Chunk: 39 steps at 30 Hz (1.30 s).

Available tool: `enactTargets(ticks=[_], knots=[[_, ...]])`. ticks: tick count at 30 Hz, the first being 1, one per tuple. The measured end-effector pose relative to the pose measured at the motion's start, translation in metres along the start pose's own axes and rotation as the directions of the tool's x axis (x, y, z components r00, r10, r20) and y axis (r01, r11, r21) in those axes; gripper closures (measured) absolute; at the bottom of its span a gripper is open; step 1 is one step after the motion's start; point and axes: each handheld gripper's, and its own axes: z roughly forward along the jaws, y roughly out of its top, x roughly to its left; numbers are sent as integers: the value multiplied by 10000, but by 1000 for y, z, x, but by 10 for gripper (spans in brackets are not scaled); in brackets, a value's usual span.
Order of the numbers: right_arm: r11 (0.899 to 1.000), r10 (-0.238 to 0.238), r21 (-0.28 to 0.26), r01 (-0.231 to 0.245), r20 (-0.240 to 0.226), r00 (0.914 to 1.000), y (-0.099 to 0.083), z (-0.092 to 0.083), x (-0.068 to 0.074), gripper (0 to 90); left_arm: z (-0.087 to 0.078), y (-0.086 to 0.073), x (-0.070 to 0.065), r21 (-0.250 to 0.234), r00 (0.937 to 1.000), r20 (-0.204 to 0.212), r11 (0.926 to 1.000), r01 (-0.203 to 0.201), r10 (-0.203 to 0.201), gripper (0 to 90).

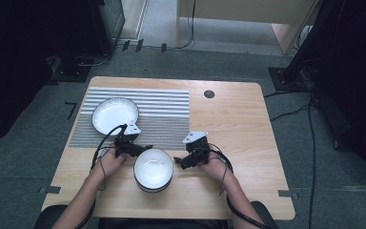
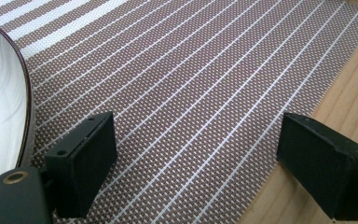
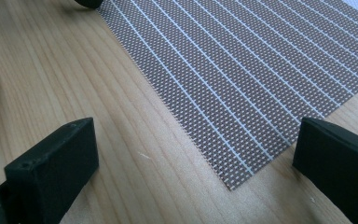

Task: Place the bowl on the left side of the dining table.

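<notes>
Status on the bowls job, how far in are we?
Looks early. One white bowl with a dark rim sits on the striped woven placemat. A second white bowl, or stack, rests on the wooden table between the hands. In hand: nothing; the left tool and right tool both stand open and empty. Left, probably: gripping the near bowl and moving it.

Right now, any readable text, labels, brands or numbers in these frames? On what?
None: no word, label, brand or number can be read in any view.
The two white bowls are plain inside.
The striped placemat carries woven lines and no print.
The wooden table shows grain and a dark round hole, no marking.
The left gripper and right gripper show no legible marking; both stand open.
</notes>
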Motion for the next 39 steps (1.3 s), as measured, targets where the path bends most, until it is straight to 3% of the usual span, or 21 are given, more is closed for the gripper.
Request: enactTargets(ticks=[5,10,29,39], knots=[[10000,10,-12,-10,-2,10000,0,0,0,0,0,0,0,0,10000,-28,10000,25,-25,114],[10000,16,-11,-16,-4,10000,0,0,0,0,1,1,-5,1,9985,-403,9993,383,-383,102],[10000,3,0,-3,21,10000,0,0,0,0,1,1,-6,-23,9976,-489,9988,488,-488,101],[9994,350,5,-351,355,9988,1,1,0,0,3,4,-7,142,9969,-547,9983,573,-564,89]])
